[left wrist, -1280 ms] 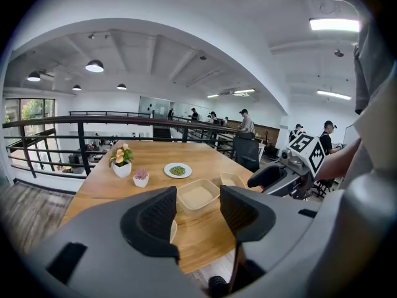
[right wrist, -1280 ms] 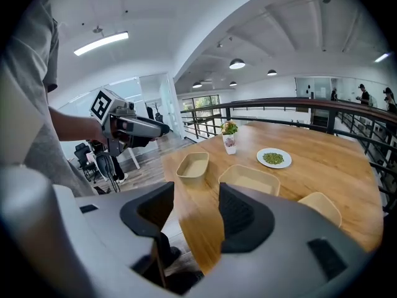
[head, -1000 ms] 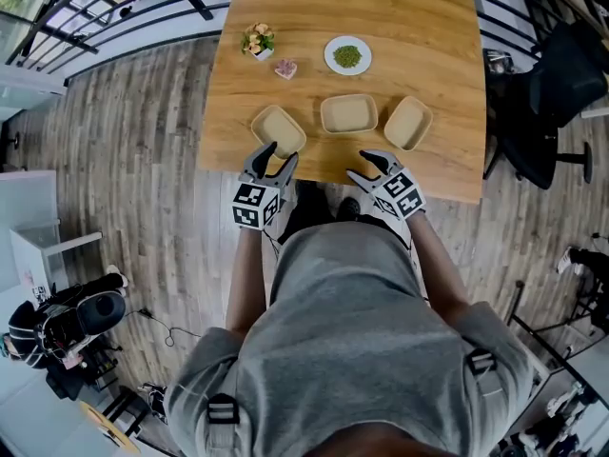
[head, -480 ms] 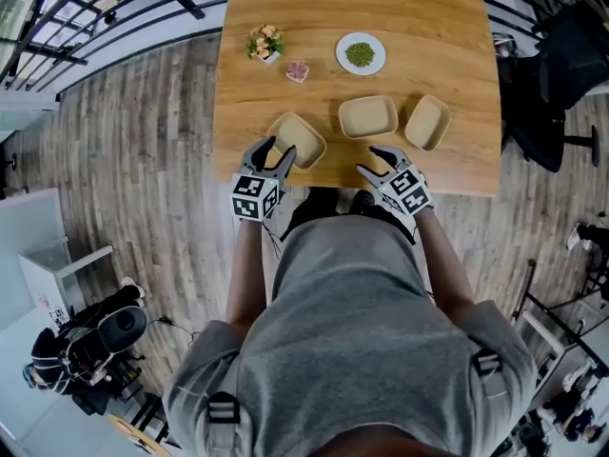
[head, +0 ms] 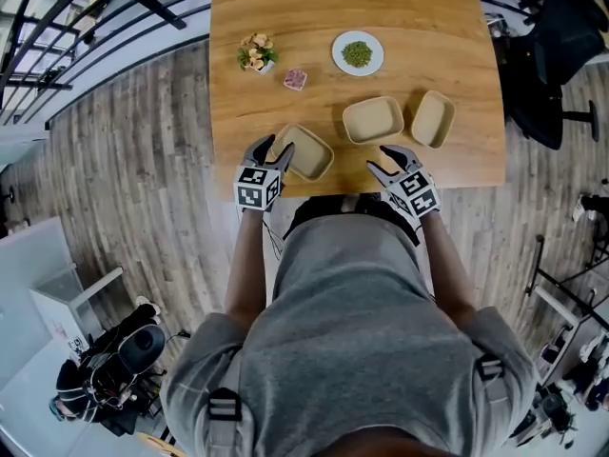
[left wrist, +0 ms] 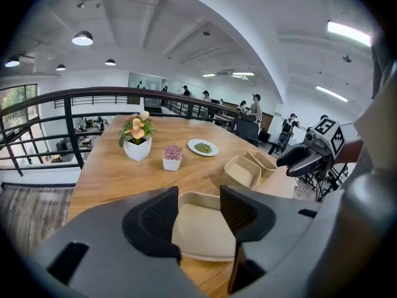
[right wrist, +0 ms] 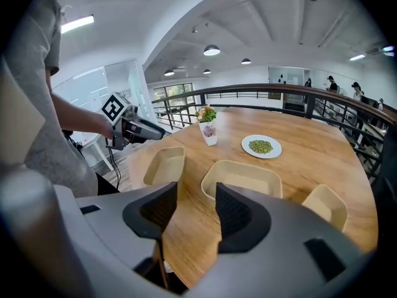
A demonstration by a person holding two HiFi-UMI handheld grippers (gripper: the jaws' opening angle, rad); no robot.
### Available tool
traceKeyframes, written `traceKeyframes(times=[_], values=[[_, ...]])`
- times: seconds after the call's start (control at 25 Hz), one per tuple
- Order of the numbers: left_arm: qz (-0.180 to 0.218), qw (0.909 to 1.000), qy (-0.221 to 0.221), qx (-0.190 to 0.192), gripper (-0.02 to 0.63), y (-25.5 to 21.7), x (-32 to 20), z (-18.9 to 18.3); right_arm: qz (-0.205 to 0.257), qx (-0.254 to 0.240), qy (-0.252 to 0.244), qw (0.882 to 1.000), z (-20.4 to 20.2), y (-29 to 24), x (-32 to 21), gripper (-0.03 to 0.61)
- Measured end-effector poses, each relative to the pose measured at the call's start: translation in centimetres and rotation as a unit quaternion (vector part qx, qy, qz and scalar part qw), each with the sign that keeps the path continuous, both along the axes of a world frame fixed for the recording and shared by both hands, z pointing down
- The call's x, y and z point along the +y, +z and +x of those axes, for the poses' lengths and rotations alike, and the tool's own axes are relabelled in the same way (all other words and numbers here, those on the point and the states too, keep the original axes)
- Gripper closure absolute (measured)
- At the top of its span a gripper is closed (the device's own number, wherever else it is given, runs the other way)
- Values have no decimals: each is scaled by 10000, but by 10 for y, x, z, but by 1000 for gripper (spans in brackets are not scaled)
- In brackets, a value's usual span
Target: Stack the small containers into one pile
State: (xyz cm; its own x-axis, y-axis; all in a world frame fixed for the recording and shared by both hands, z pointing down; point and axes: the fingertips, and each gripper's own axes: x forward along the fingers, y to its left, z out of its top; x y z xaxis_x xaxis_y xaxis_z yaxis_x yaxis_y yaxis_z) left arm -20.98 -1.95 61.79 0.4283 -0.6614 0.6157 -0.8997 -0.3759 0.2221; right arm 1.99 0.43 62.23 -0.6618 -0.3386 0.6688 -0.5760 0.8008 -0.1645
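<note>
Beige container [head: 306, 153] at the table [head: 285, 8] edge lies before the left gripper [head: 272, 148], jaws apart; right gripper [head: 383, 160], jaws just narrowing, grips nothing.

Bright and even throughout. Lit from above by round lamps [left wrist: 82, 38] and strips [left wrist: 350, 33], plus daylight through a window [left wrist: 12, 101]. Only faint, soft shadows beside containers [head: 371, 120]; mild sheen on table [head: 285, 27]. Heavy fisheye bending and black corners in both gripper views. Nearest foreground soft, possibly out of focus.
</note>
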Motion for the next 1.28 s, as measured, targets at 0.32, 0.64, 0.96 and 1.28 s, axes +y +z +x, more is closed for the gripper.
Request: traceKeyframes(times=[0.32, 0.64, 0.96, 1.28], values=[[-546, 9935, 623, -784, 390, 55, -9, -10, 24, 17, 467, 9989, 1, 6, -12, 403], [-834, 9879, 669, -1119, 473, 83, -20, -20, 3, 14, 825, 9966, 4, 6, -20, 431], [-961, 9857, 835, -1102, 549, 96, -19, -19, 137, 29, 933, 9955, 3, 3, -29, 454], [-1000, 9843, 897, -1149, 580, 96, -17, -20, 118, 58, 917, 9957, -2, 5, -28, 456]])
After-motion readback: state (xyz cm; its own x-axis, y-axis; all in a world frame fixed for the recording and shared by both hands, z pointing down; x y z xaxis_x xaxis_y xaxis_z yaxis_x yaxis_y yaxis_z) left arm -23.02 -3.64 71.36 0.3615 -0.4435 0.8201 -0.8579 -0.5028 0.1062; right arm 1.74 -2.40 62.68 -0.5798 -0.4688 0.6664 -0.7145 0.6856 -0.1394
